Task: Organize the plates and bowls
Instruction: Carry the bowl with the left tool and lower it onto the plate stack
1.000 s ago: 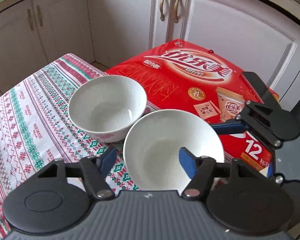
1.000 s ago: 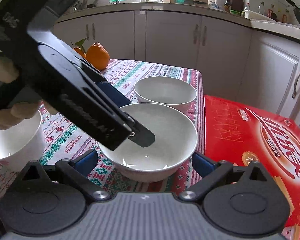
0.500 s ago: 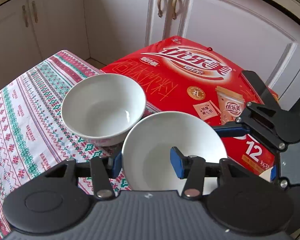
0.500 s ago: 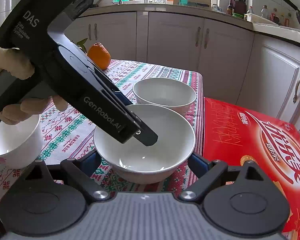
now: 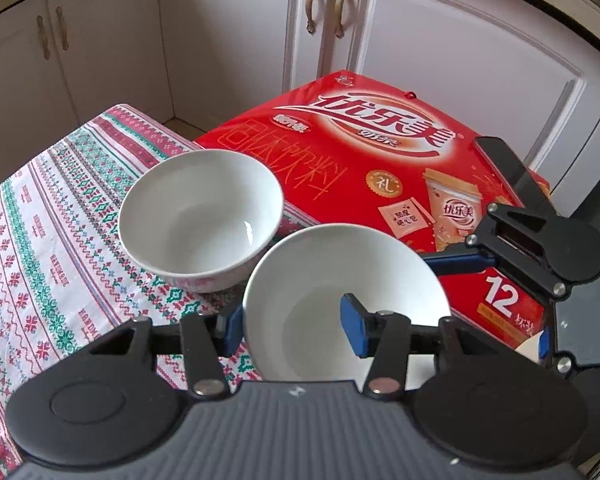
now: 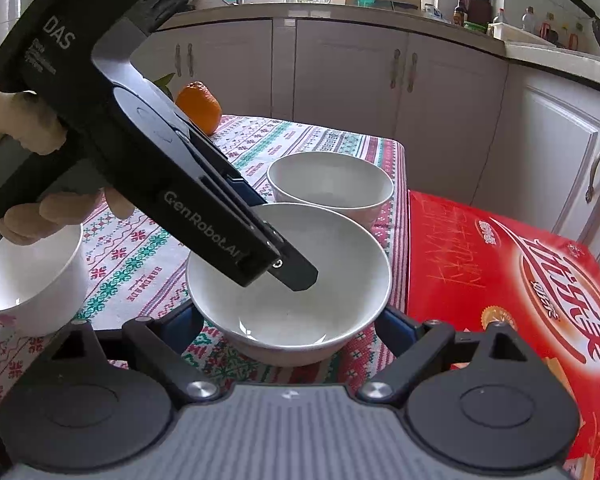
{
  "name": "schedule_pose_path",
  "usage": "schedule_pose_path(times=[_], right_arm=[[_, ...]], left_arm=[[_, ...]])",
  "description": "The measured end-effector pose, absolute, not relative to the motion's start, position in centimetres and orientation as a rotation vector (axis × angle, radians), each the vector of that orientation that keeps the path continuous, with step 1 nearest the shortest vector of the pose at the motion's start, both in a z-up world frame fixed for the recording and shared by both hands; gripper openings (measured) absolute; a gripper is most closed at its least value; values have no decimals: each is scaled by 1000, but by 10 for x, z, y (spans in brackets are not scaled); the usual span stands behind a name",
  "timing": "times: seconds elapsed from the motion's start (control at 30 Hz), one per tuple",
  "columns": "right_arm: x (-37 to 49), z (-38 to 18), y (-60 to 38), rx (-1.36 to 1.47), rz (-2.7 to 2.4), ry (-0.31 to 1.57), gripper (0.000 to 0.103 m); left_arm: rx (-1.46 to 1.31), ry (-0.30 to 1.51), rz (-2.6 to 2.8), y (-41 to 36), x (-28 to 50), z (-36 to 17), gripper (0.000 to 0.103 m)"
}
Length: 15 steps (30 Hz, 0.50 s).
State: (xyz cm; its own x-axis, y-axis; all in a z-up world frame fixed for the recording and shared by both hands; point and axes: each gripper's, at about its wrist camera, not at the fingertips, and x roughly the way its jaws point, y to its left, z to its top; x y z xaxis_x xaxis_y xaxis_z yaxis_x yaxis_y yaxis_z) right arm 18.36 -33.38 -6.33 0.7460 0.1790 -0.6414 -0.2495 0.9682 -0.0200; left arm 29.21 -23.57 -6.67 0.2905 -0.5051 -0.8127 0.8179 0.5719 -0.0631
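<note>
Bowls gripped at the table's edge

Left gripper [image 5: 292,322] pinches the rim of the near white bowl [image 5: 328,276], one blue pad outside the wall, one inside; the right gripper [image 6: 290,320] stands with jaws wide on either side of the same glossy, round ceramic bowl, contact unclear. This bowl sits on the patterned woven tablecloth [image 5: 40,240] near the table's edge, beside a red cardboard box [image 5: 364,160]. A second white bowl [image 5: 200,216] stands just behind it, nearly touching. A third bowl [image 6: 28,276] sits apart; an orange [image 6: 199,104] lies toward the far edge.
</note>
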Motion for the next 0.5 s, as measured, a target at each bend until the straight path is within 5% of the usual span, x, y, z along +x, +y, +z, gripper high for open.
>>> schedule_pose_path(times=[0.5], right_arm=[[156, -21, -310, -107, 299, 684, 95]], left_arm=[[331, 868, -888, -195, 256, -27, 49]])
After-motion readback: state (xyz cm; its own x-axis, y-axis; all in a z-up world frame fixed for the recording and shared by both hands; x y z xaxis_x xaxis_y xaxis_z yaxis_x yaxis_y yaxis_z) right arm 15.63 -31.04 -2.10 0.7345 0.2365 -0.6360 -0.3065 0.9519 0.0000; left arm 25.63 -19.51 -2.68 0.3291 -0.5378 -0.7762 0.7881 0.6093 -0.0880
